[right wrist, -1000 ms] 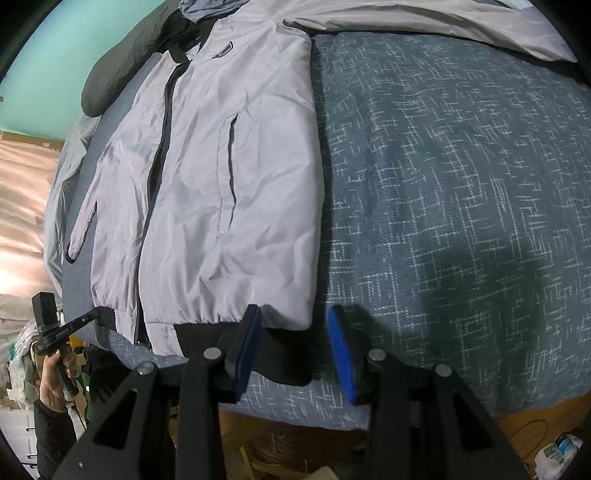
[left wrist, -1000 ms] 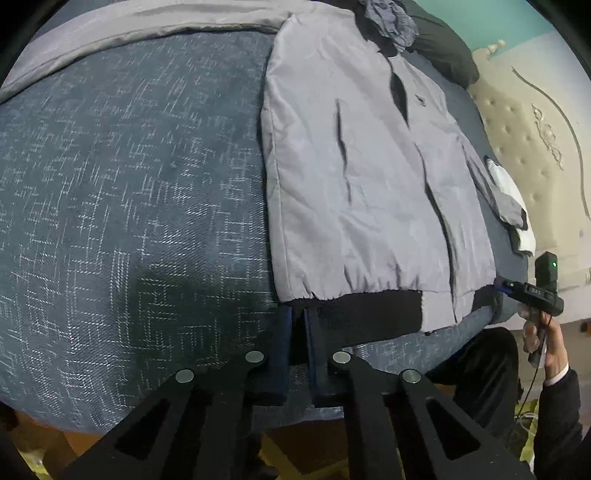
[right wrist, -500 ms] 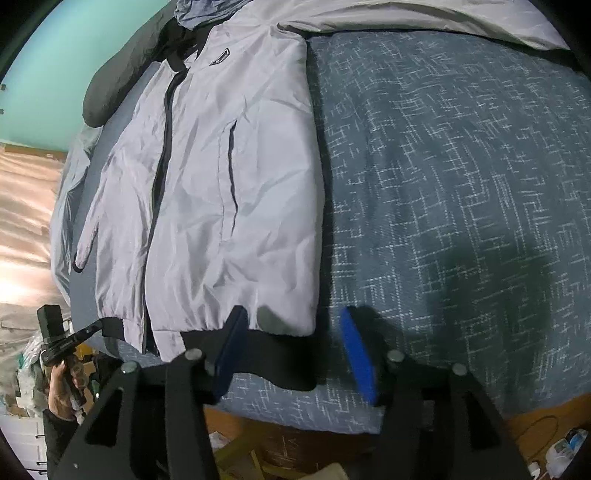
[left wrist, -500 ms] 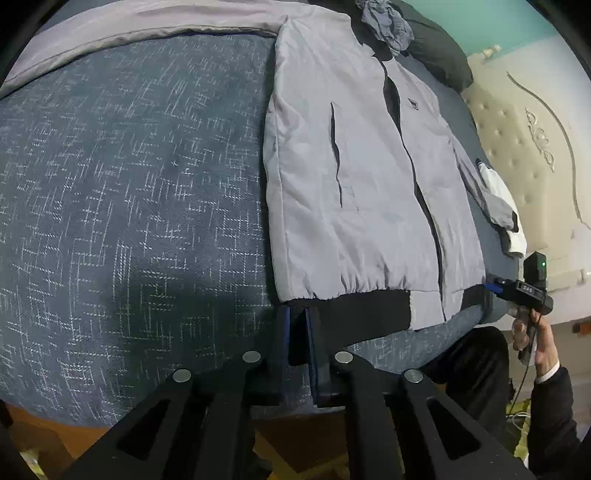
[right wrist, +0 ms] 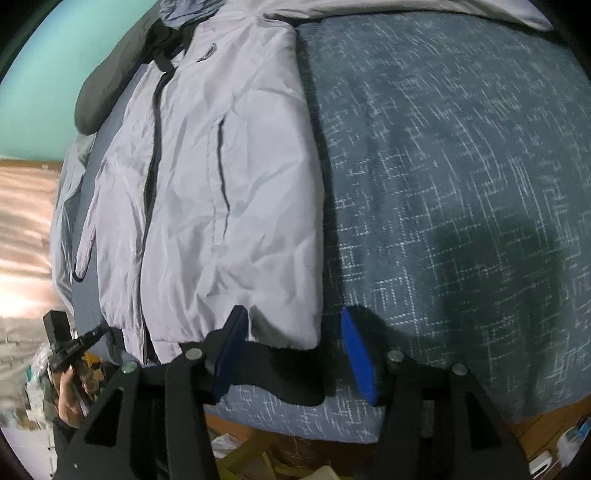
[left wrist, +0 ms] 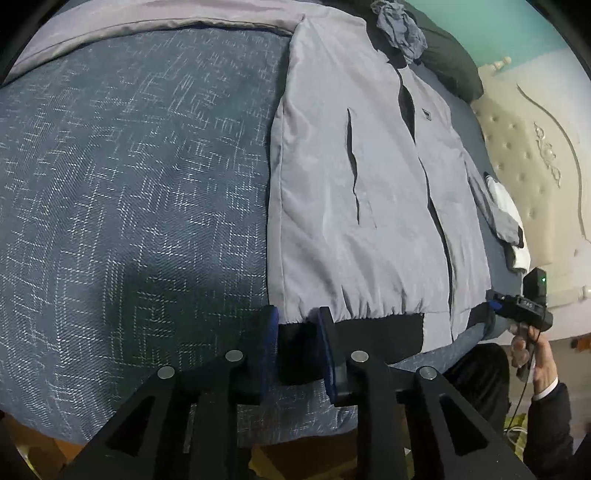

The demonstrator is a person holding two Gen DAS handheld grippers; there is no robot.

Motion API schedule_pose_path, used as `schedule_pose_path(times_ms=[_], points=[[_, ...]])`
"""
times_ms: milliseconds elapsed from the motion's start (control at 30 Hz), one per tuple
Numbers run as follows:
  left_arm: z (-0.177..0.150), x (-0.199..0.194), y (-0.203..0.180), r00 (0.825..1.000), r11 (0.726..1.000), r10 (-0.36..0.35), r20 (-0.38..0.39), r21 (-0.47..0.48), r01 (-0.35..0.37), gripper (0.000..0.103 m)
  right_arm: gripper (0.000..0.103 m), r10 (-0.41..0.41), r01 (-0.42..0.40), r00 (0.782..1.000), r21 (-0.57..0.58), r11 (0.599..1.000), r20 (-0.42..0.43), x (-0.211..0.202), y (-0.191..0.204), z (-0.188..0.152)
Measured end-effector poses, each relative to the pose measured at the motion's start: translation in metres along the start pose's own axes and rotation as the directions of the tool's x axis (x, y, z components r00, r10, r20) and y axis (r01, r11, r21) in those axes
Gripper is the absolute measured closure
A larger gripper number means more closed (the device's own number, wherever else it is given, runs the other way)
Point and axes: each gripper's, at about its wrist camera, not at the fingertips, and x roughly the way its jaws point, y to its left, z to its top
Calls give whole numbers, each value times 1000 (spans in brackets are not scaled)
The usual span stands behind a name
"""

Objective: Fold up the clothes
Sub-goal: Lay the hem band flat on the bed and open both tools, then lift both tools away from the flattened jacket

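Note:
A light grey zip jacket (left wrist: 351,221) lies flat, front up, on a dark blue patterned bedspread (left wrist: 129,203); its black hem band (left wrist: 376,332) sits at the near bed edge. My left gripper (left wrist: 297,325) straddles one hem corner. Its jaws are opening and the blue pads stand a little apart from the black band between them. At the opposite hem corner of the jacket (right wrist: 221,184) my right gripper (right wrist: 291,332) stands wide, jaws closing, with grey cloth and black hem (right wrist: 280,365) loose between the pads. Each view shows the other gripper in a hand, the right gripper (left wrist: 517,310) and the left gripper (right wrist: 74,339).
A dark pillow (left wrist: 450,66) and a crumpled blue-grey garment (left wrist: 399,33) lie beyond the collar. A white cloth (left wrist: 506,206) rests under one sleeve near the cream tufted headboard (left wrist: 535,166). A grey sheet (left wrist: 147,18) lies across the far side. Below the bed edge the floor is cluttered.
My left jaws, shut on the black hem a second ago, have parted. The right jaws stand wider than a second ago. Both hands stay at the hem corners.

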Motion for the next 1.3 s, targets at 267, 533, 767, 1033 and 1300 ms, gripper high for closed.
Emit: schedule_pose_path(times_ms=[267, 533, 767, 1033, 1300], points=[[-7, -13, 8, 1000, 1000, -9, 7, 24, 8, 103, 88, 47, -47, 999, -5, 999, 8, -5, 0, 0], [-16, -24, 2, 1000, 998, 9, 4, 62, -9, 103, 92, 17, -16, 1000, -44, 999, 6, -20, 9, -5], [-16, -34, -6, 1000, 997, 18, 21, 78, -20, 103, 92, -7, 7, 1000, -24, 1000, 10, -5, 5, -6], [-2, -39, -37, 999, 992, 13, 38, 125, -18, 103, 92, 82, -82, 997, 18, 996, 14, 11, 18, 2], [11, -45, -60, 999, 988, 17, 50, 151, -24, 103, 79, 33, -33, 999, 25, 999, -5, -6, 6, 10]])
